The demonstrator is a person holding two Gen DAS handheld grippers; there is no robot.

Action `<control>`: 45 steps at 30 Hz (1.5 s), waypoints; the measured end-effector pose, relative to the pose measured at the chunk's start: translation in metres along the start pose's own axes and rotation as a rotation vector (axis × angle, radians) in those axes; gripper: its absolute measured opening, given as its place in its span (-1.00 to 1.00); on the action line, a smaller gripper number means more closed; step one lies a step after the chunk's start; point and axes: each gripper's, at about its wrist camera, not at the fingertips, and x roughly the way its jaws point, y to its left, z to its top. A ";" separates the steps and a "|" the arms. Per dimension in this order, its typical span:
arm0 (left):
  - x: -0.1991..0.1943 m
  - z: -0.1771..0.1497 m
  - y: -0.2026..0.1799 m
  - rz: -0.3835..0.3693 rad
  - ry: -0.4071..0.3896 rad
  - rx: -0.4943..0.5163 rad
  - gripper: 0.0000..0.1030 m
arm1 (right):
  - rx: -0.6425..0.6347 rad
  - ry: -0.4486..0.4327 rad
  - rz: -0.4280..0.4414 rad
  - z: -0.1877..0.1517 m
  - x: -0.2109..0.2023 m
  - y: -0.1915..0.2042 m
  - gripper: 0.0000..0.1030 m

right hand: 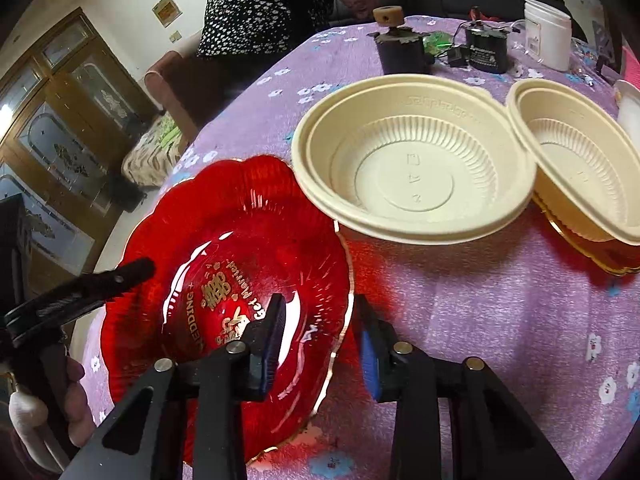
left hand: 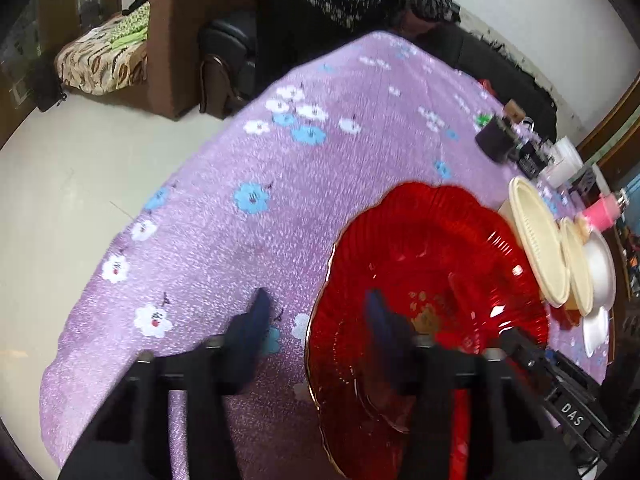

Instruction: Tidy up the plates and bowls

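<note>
A red scalloped glass plate (left hand: pixel 432 264) with gold lettering lies on the purple floral tablecloth (left hand: pixel 248 168). My left gripper (left hand: pixel 316 312) is open, its fingers straddling the plate's left rim without closing on it. In the right wrist view the same plate (right hand: pixel 248 248) lies at lower left, and my right gripper (right hand: pixel 320 340) is open with its fingers on either side of the plate's right rim. A large cream plastic bowl (right hand: pixel 412 160) sits just beyond, touching a second cream bowl (right hand: pixel 580 160) that rests on another red plate (right hand: pixel 608 256).
Cream bowls (left hand: pixel 536 240) and white foam dishes (left hand: pixel 600 272) line the right side. A dark motor (right hand: pixel 400 52), black battery (right hand: pixel 488 52) and white jar (right hand: pixel 548 34) stand at the far edge. A person in a spotted top (right hand: pixel 272 4) stands beyond the table.
</note>
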 end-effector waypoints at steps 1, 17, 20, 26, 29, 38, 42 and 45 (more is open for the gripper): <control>0.003 -0.001 -0.001 -0.008 0.010 0.007 -0.52 | 0.004 0.003 0.007 0.000 0.002 0.001 -0.44; -0.060 -0.033 0.006 0.016 -0.129 0.005 -0.63 | -0.056 -0.053 0.068 -0.030 -0.031 0.025 -0.75; -0.068 -0.046 0.013 0.024 -0.142 -0.004 -0.63 | -0.083 -0.061 0.072 -0.041 -0.037 0.033 -0.75; -0.070 -0.069 0.019 0.046 -0.143 -0.003 -0.63 | -0.120 -0.069 0.062 -0.066 -0.042 0.043 -0.75; -0.065 -0.076 0.021 0.042 -0.128 -0.003 -0.63 | -0.113 -0.066 0.059 -0.076 -0.042 0.040 -0.75; -0.052 -0.079 0.013 0.045 -0.110 -0.007 -0.63 | -0.080 -0.059 0.045 -0.084 -0.036 0.028 -0.74; -0.047 -0.077 0.010 0.058 -0.107 -0.003 -0.59 | -0.086 -0.072 0.030 -0.083 -0.036 0.028 -0.73; -0.048 -0.077 0.013 0.050 -0.097 -0.026 -0.35 | -0.082 -0.072 0.039 -0.083 -0.037 0.028 -0.68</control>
